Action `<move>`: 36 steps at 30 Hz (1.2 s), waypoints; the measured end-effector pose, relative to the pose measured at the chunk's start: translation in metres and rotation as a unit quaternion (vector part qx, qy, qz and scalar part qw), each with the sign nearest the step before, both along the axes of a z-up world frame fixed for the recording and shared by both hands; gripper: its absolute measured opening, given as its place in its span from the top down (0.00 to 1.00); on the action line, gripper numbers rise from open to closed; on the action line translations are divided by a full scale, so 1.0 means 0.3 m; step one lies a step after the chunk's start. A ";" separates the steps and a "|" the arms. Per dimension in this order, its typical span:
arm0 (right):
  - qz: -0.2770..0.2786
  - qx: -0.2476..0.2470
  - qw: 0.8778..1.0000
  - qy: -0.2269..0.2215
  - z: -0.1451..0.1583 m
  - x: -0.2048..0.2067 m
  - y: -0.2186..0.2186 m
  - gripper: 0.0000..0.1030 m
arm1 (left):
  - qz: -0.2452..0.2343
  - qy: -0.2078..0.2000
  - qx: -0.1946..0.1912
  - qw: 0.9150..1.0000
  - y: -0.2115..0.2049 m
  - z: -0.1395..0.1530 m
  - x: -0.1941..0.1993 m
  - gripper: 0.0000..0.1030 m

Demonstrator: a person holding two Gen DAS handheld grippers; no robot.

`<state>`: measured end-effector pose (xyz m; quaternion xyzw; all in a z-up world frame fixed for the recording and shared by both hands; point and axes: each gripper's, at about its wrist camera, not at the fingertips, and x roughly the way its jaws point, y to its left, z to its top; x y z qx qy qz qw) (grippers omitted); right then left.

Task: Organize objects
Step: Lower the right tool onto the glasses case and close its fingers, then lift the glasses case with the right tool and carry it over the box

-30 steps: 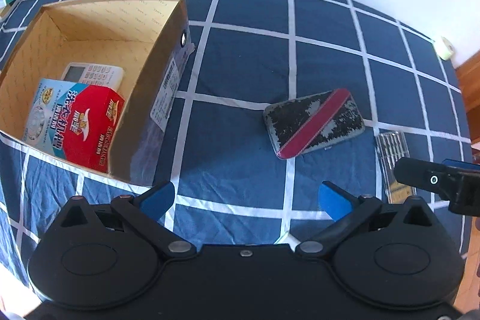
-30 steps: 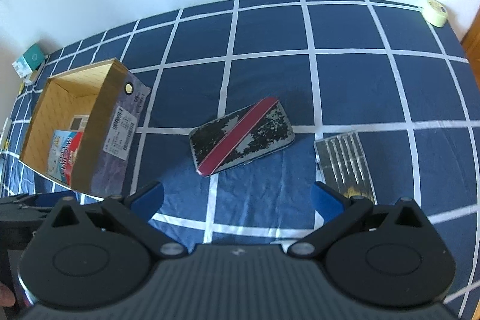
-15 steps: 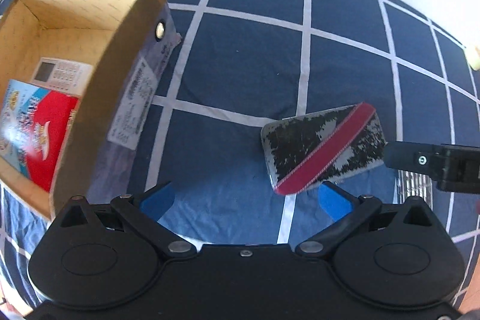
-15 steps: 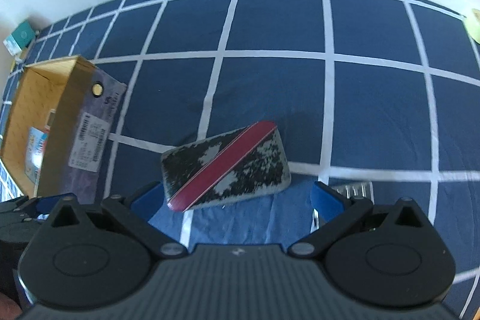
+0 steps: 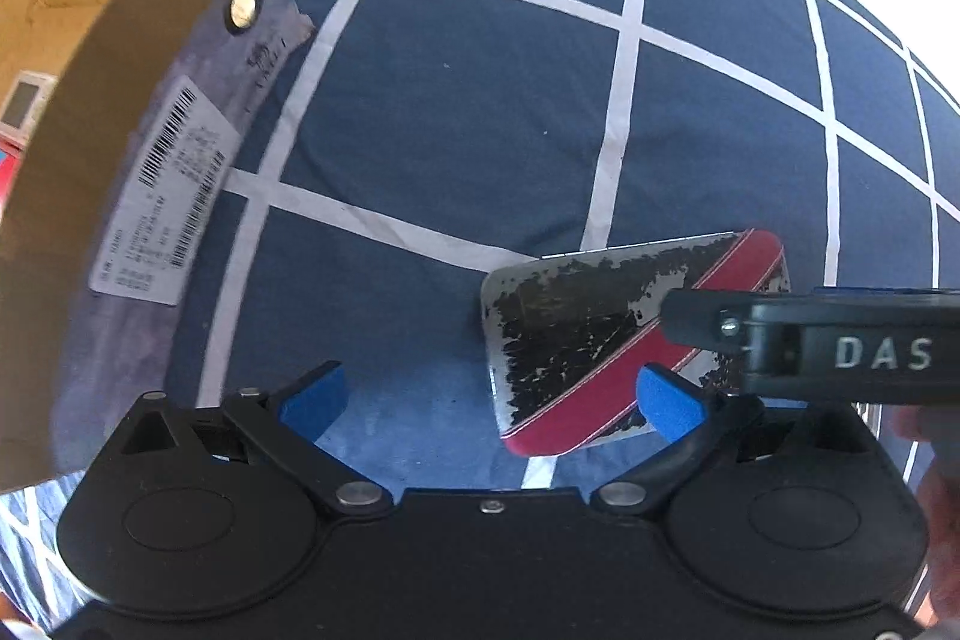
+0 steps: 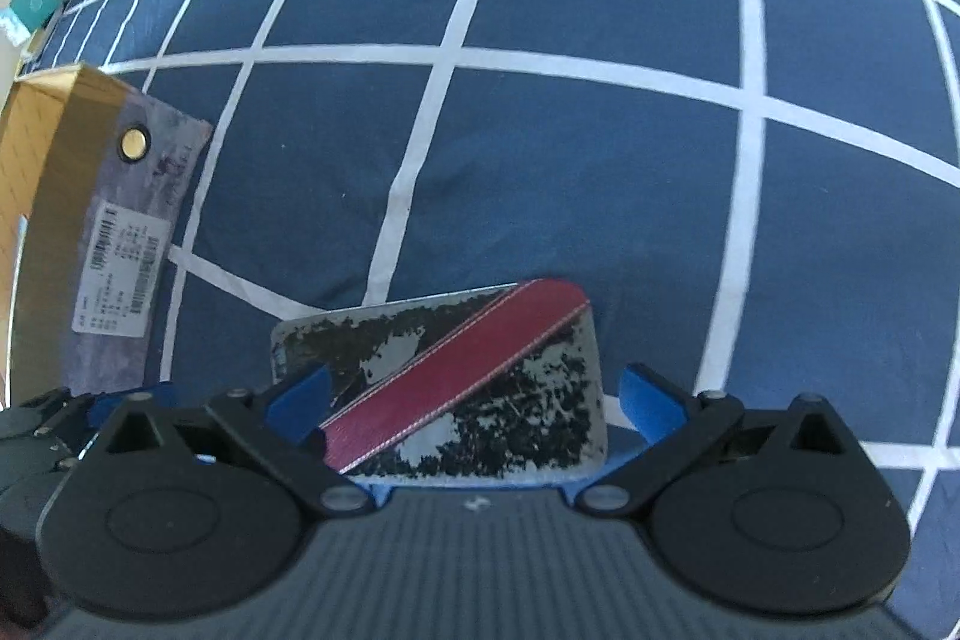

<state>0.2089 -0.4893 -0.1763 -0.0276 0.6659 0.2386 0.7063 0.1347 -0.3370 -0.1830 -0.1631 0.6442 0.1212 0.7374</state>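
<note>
A worn black-and-silver case with a red diagonal stripe (image 6: pixel 456 376) lies flat on the blue checked cloth. My right gripper (image 6: pixel 474 400) is open and low over it, with the case between its two blue fingers. In the left wrist view the same case (image 5: pixel 576 340) lies just right of centre. My left gripper (image 5: pixel 489 397) is open and empty, with its right finger beside the case's near edge. The right gripper's black body (image 5: pixel 840 346) reaches over the case from the right.
An open cardboard box (image 5: pixel 108 112) stands at the left, a barcode label on its side; it also shows in the right wrist view (image 6: pixel 54 220). A calculator (image 5: pixel 21 100) and a red packet peek from inside. A small teal box (image 6: pixel 36 1) sits far left.
Both grippers have moved forward and down towards the case. The right gripper now straddles it. The clear tool packet at the right has dropped out of view.
</note>
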 end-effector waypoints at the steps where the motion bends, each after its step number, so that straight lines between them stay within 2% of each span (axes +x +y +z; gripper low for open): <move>1: 0.004 -0.001 1.000 0.003 -0.009 0.004 0.005 0.03 | 0.002 0.000 -0.003 1.000 -0.002 -0.006 0.002 0.00; 6: 0.017 -0.007 1.000 0.007 -0.035 0.017 0.016 0.06 | 0.013 -0.001 -0.017 1.000 -0.010 -0.027 0.010 0.02; 10: 0.028 -0.015 0.999 0.004 -0.053 0.025 0.019 0.13 | 0.013 0.002 -0.032 0.999 -0.026 -0.047 0.024 0.09; 18: 0.034 -0.013 0.999 0.003 -0.073 0.048 0.011 0.18 | 0.012 -0.003 -0.056 0.998 -0.054 -0.067 0.046 0.19; 27: 0.029 -0.014 0.999 -0.005 -0.063 0.043 0.009 0.24 | 0.021 0.002 -0.059 0.998 -0.049 -0.070 0.054 0.20; 36: 0.005 -0.010 1.000 -0.001 -0.061 0.023 -0.001 0.26 | -0.005 0.005 -0.043 0.999 -0.060 -0.054 0.047 0.21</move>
